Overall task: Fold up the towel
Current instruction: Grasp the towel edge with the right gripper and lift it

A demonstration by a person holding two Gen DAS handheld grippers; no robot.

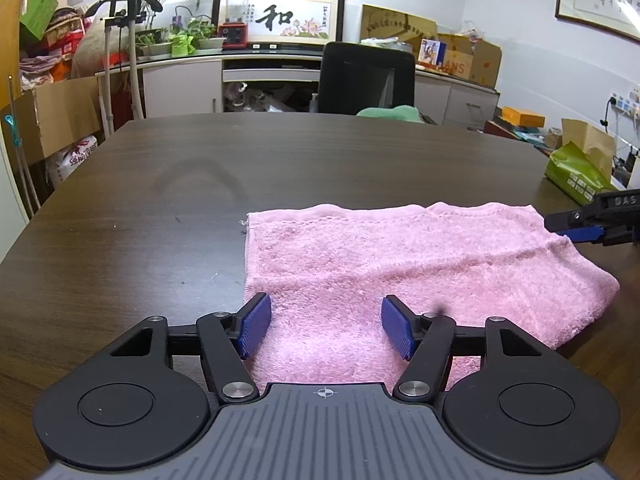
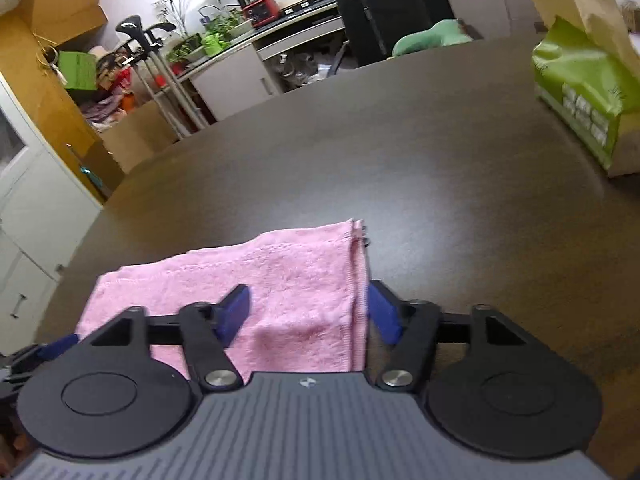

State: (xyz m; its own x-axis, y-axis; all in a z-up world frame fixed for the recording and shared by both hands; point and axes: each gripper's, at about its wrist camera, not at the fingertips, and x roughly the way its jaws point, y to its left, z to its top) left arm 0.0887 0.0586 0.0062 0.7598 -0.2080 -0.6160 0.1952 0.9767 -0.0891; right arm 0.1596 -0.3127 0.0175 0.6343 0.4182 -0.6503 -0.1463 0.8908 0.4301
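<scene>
Towel (image 1: 404,276) (pink, folded) lies on the table (image 1: 168,208); left gripper (image 1: 326,328) and right gripper (image 2: 308,314) gape above it.

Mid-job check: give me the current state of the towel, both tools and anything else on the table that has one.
pink towel: lying on the table, looks already folded over, a few wrinkles.
left tool: open, fingers astride the towel's near left part, not clamped.
right tool: open, fingers straddling the towel's hemmed right edge.
green pack: standing at the table's far right, brown paper top open.
</scene>
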